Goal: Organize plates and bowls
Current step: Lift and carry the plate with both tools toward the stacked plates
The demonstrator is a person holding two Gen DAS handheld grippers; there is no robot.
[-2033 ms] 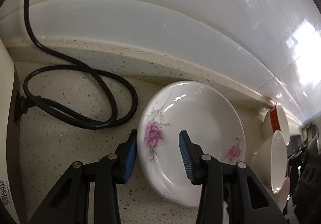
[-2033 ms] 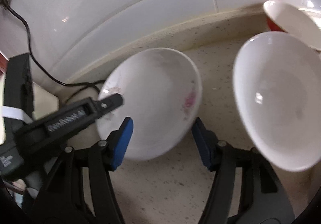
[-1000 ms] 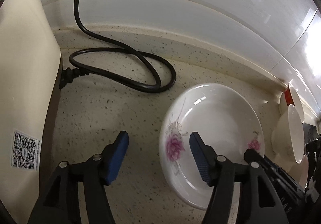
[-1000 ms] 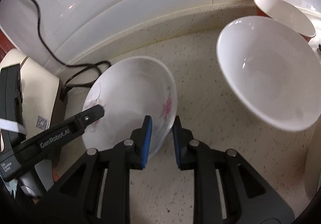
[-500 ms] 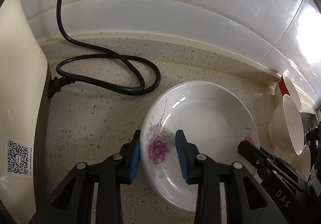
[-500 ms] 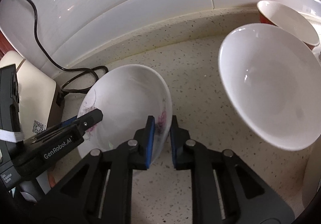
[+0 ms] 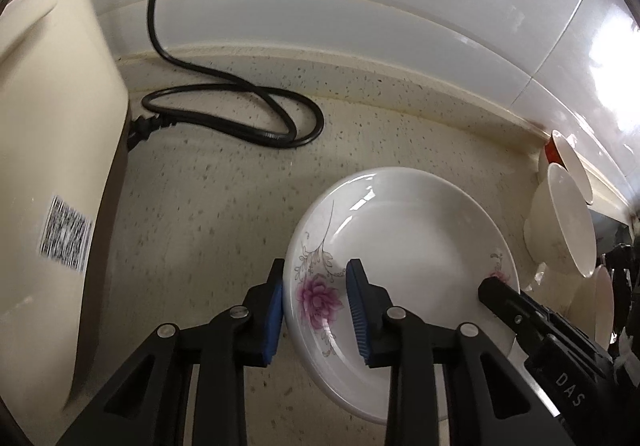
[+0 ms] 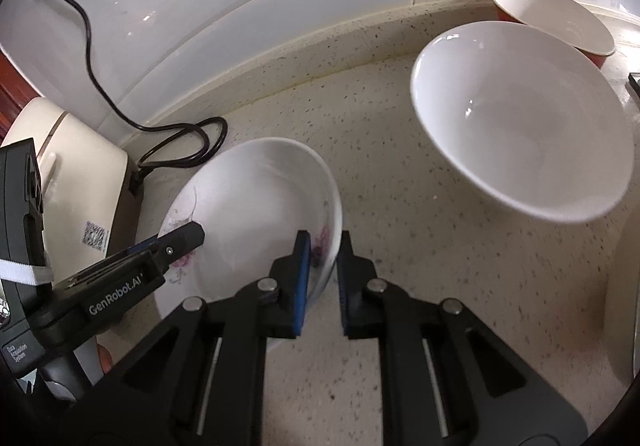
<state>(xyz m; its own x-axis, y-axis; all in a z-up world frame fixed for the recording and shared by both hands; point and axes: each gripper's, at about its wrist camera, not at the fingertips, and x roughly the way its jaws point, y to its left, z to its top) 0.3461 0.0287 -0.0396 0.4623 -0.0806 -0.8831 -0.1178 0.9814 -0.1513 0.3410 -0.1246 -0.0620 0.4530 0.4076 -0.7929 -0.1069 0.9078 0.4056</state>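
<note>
Speckled counter against a white tiled wall, typical kitchen corner. Both grippers are on the same plate, the one with pink flowers. The left gripper has its blue pads narrowed around the near-left rim, one pad outside and one inside, right at the big flower, though there looks to be a sliver of gap on the inner side so I wouldn't call it a firm pinch. The right gripper is clamped tight on the opposite rim, the edge squeezed between its pads. My guess is two-handed because the plate is shallow and slippery (one-sided grip would let it swing).

Out past the right fingers sits a white bowl, then a red bowl by the wall, probably the stacking spot. Beyond the left fingers there's a looped black cord and a cream appliance.
</note>
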